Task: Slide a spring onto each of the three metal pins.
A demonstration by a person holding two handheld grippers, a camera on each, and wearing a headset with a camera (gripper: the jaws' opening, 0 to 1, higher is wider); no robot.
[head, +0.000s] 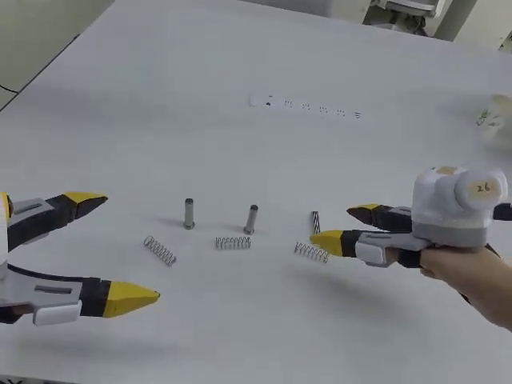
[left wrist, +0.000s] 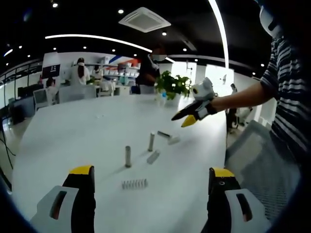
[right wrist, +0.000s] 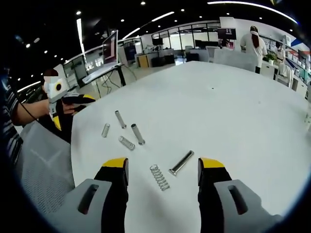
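1. The flat, matt workbench top (head: 240, 72) is showing plain white all over, with no pattern.
2. The plastic left gripper (head: 128, 248) is wearing black jaws with bright yellow tips and pale grey inserts along them.
3. The plastic right gripper (head: 334, 226) is carrying the same black jaws and yellow tips, under a white and grey housing.
4. The three short cylindrical metal pins (head: 189, 214) are reading dull silver-grey.
5. The three small coiled wire springs (head: 233, 242) are glinting a lighter silver, their turns making fine bands.
6. In the left gripper view, the person's short-sleeved shirt (left wrist: 286, 111) is showing narrow dark and pale stripes.
7. The leafy potted plant (left wrist: 172, 85) is standing out in green.
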